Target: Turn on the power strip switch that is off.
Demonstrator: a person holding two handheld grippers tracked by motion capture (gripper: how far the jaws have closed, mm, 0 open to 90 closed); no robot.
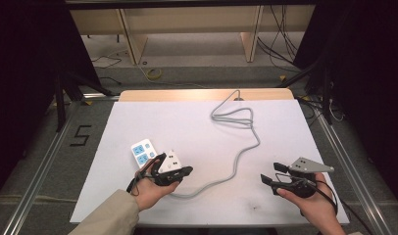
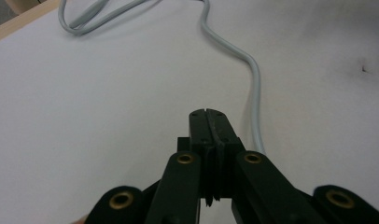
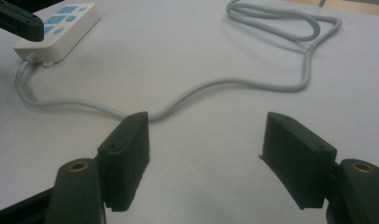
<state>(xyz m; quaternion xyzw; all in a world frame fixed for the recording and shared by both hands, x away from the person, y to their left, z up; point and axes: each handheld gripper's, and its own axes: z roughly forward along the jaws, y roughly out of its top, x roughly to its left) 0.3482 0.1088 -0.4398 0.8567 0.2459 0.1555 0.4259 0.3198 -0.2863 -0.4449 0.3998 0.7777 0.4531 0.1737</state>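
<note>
left gripper (image 2: 210, 114) clenched empty just beside the strip (image 1: 143, 152), right gripper (image 3: 206, 154) released with the cable (image 3: 201, 88) just beyond its jaws: advance, centre cable between pads, then close.

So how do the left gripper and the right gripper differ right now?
The left gripper has its jaws shut with nothing between them; the right gripper has its jaws wide open, also empty. The left gripper sits beside the white power strip; the right gripper is far from it, across the grey cable. Both are hand-held low over the white table.
</note>
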